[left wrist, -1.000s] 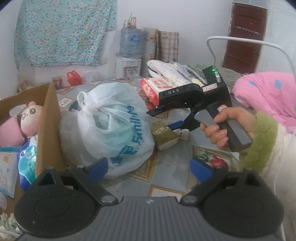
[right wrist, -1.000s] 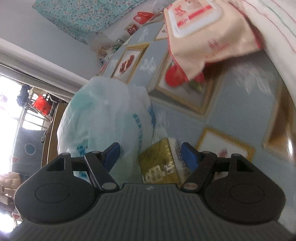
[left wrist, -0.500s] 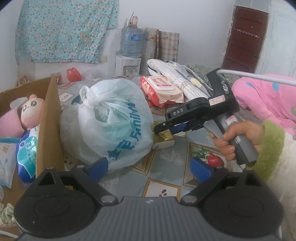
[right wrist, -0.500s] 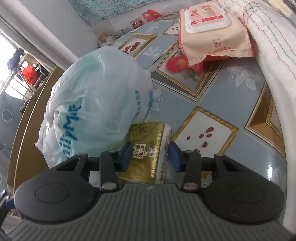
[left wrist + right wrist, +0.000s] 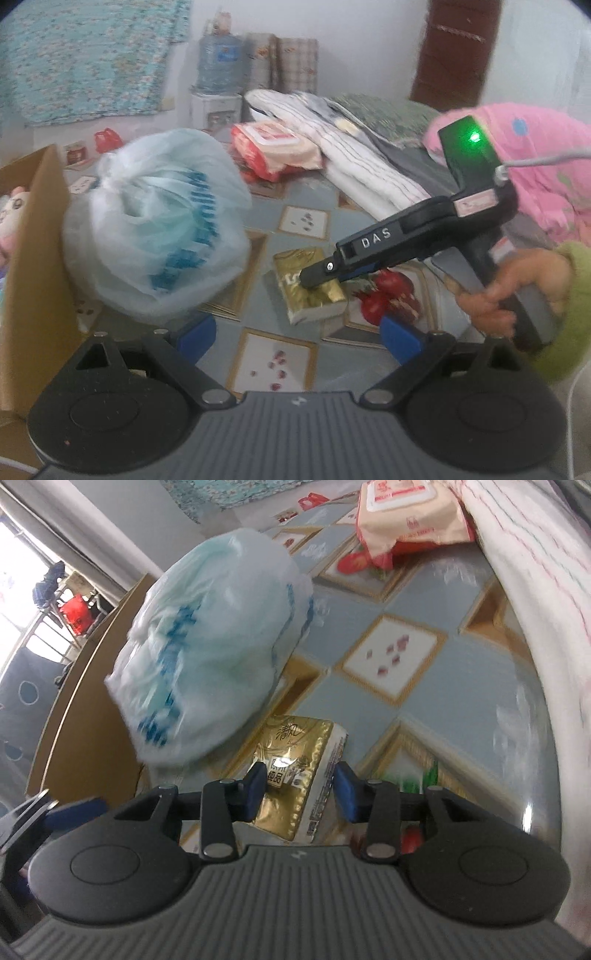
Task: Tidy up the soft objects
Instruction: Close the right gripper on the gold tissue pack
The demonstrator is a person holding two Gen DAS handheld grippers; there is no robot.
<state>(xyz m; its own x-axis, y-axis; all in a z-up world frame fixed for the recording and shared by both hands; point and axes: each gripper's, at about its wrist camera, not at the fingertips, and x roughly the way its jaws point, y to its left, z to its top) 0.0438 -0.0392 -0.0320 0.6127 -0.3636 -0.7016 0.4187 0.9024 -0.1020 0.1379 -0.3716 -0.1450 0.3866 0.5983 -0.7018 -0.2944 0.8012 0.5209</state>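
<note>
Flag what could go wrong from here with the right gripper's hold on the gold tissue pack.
1. The right gripper pinches only the near end of the gold tissue pack, so the soft pack may sag or slip out.
2. The white plastic bag overlaps the pack's far corner; lifting could drag or tip it.
3. The left gripper sits open close by, so the tools might collide.

A gold-wrapped tissue pack (image 5: 295,771) lay flat on the patterned floor, clasped between the pads of the right hand-held gripper (image 5: 299,792). Just beside it sat a knotted white plastic bag (image 5: 155,225) with blue lettering, bulging, against a cardboard box (image 5: 33,258). Farther off lay a pink-and-red wet-wipes pack (image 5: 275,149).
</note>
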